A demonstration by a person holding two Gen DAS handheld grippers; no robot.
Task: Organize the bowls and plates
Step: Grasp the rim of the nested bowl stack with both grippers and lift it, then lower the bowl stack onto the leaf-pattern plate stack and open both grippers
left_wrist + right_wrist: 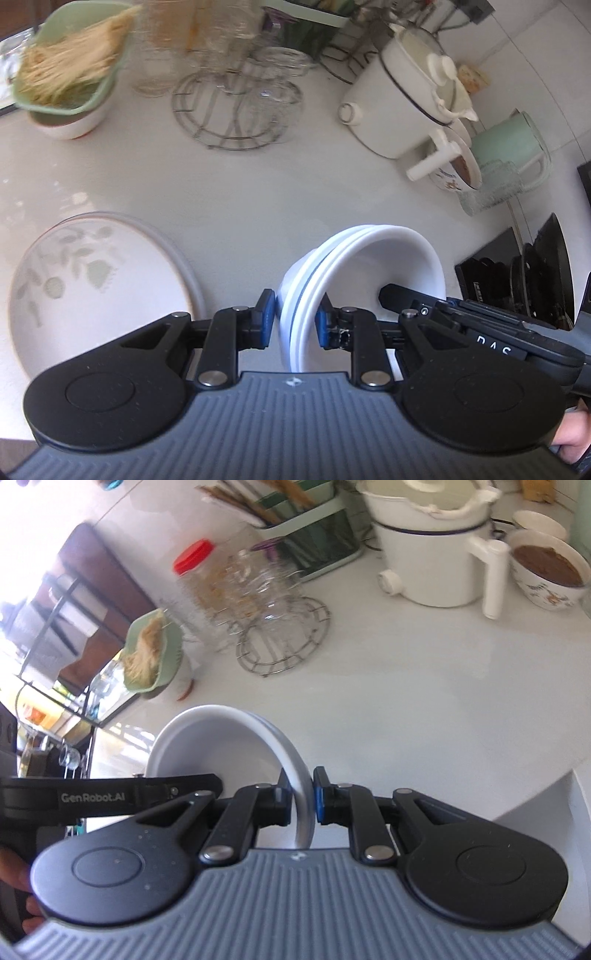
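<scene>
You're clamping both grippers on the stacked white bowls (354, 266): left gripper (293, 321) pinching the near rim edge, jaws nearly closed, right gripper (301, 797) gripping the opposite rim the same way. You're holding the stack tilted above the white counter (240, 192), just beside the leaf-patterned plate (92, 280).

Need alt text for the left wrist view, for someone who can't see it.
The left gripper clamps the rim of stacked white bowls above a white counter, the right gripper gripping their far side. A leaf-patterned plate lies left.
</scene>
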